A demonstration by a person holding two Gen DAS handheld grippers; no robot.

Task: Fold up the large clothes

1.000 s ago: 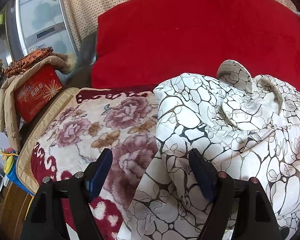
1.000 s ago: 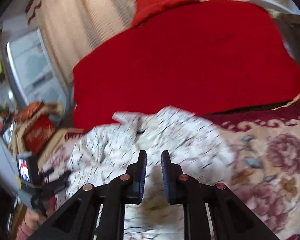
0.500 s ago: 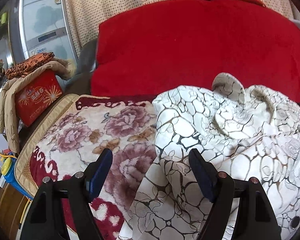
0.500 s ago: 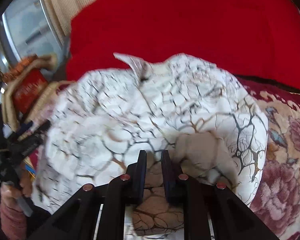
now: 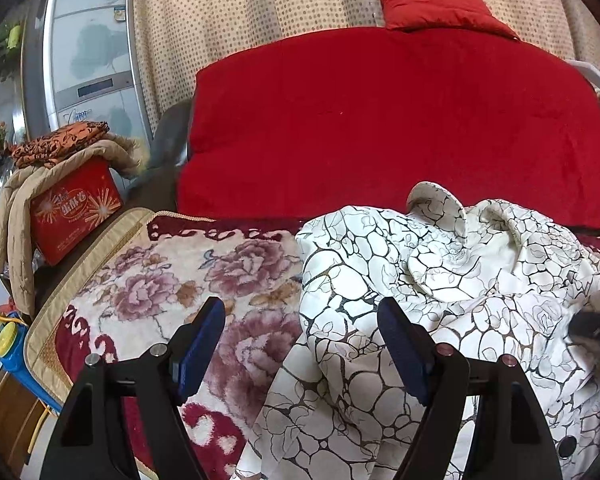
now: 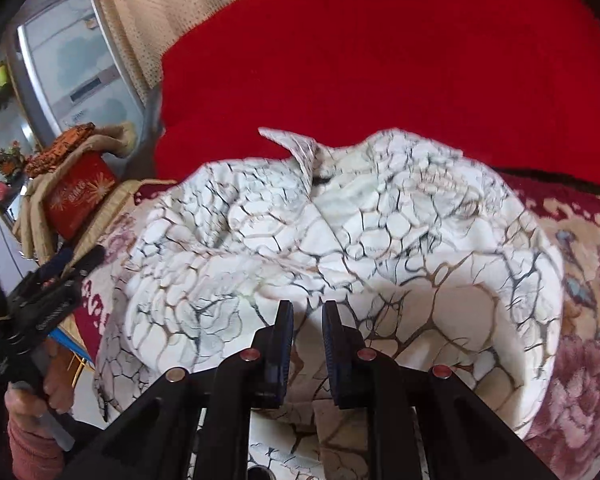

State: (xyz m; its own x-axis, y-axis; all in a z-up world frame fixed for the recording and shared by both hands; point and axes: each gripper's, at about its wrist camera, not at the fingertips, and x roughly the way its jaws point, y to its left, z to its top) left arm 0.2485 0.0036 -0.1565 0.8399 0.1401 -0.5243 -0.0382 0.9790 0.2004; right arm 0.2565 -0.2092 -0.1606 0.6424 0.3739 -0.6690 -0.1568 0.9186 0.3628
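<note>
A large white garment with a dark crackle pattern [image 5: 440,300] lies bunched on a floral blanket [image 5: 160,292]; it also fills the right wrist view [image 6: 340,240]. My left gripper [image 5: 300,344] is open and empty, over the garment's left edge, its right finger above the cloth. My right gripper [image 6: 308,328] has its jaws nearly closed, a narrow gap showing between the pads, low over the garment's near part; no cloth shows between them. The left gripper also shows at the left of the right wrist view [image 6: 48,284], held in a hand.
A big red cushion [image 5: 380,128] stands behind the blanket, with a small red pillow [image 5: 436,8] on top. A red box [image 5: 76,212] under folded cloths sits at the left. A silver fridge [image 5: 88,56] and dotted curtain are behind.
The right gripper has come down and closer over the garment, which now fills its view. The left gripper has tilted up slightly; its jaws stay open.
</note>
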